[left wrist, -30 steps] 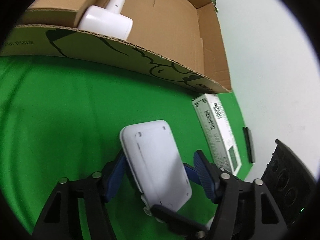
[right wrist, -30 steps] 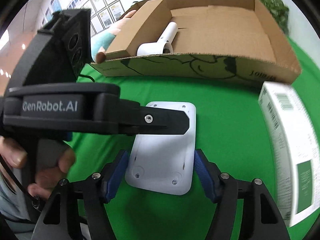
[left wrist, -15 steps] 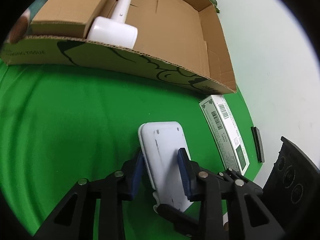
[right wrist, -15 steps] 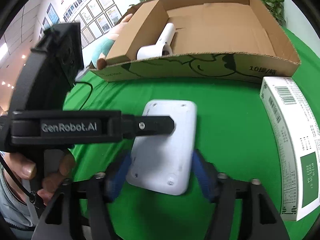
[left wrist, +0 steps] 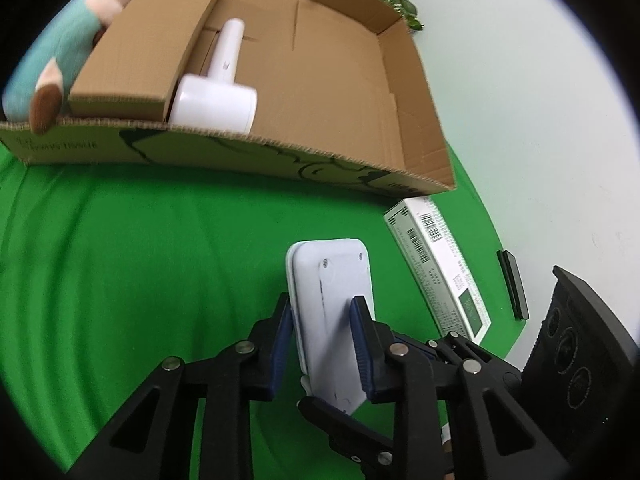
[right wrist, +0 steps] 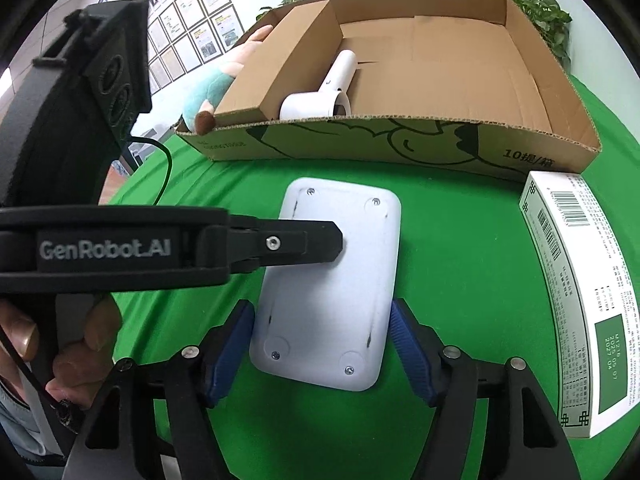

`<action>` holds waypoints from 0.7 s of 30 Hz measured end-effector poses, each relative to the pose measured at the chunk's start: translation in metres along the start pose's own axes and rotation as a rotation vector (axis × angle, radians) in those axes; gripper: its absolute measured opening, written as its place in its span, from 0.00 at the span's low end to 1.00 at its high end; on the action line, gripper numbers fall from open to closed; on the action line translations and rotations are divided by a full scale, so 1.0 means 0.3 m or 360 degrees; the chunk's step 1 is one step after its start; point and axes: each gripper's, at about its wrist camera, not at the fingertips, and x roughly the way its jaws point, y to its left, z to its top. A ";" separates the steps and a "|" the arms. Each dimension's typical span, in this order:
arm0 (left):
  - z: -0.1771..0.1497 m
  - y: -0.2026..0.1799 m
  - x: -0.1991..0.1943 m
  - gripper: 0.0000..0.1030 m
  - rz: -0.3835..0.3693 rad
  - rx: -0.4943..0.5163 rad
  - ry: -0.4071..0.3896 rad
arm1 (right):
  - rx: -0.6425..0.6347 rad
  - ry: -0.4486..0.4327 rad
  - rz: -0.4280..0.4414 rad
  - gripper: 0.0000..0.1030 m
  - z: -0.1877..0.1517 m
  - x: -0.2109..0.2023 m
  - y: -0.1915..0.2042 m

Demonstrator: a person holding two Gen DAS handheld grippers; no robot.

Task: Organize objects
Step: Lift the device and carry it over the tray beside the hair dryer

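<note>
Left wrist view
- Left gripper [left wrist: 324, 324]: jaws closing, blue pads pressed on the two broad faces of the white flat device [left wrist: 332, 304], clamped on it.
- White flat device: held on edge between the pads, tilted, screw-holed underside turned to the right; its lower end touches a black finger of the other tool.
- Green cloth [left wrist: 140, 280]: covers the table under everything.
- Cardboard box [left wrist: 340, 80]: open, shallow, standing beyond the device on the cloth.
- White handheld appliance [left wrist: 216, 96]: lies inside the box at its left part, against the near wall (handle pointing away).
- Plush toy [left wrist: 52, 72]: outside the box's left end, touching it.
- White carton [left wrist: 440, 272]: barcode-printed, flat on the cloth, right of the device, just in front of the box corner.
- Black slim item [left wrist: 512, 284]: near the cloth's right edge; too small to tell what.

Right wrist view
- Right gripper [right wrist: 324, 344]: jaws closing, a blue pad at each long edge of the white flat device [right wrist: 340, 280]; whether they press cannot be told.
- Left gripper [right wrist: 304, 244]: reaches in from the left, one finger across the device's face.
- Hand [right wrist: 72, 344]: wrapped round the left tool's grip.
- Cardboard box [right wrist: 400, 144]: behind the device, apart from it.
- White handheld appliance [right wrist: 324, 92]: in the box's left part.
- White carton [right wrist: 572, 288]: on the green cloth [right wrist: 460, 260] to the right.
- Plush toy [right wrist: 212, 88]: at the box's left end.
</note>
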 end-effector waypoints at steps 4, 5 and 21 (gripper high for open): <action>0.024 -0.032 -0.041 0.26 0.0002 0.0045 -0.0054 | -0.0002 -0.0050 -0.0008 0.64 0.029 -0.030 0.016; 0.032 -0.041 -0.053 0.26 0.0001 0.0058 -0.0071 | -0.0006 -0.0068 -0.0012 0.64 0.038 -0.038 0.020; 0.221 -0.179 -0.221 0.23 0.0014 0.0308 -0.0308 | -0.0090 -0.0353 -0.0069 0.64 0.255 -0.180 0.055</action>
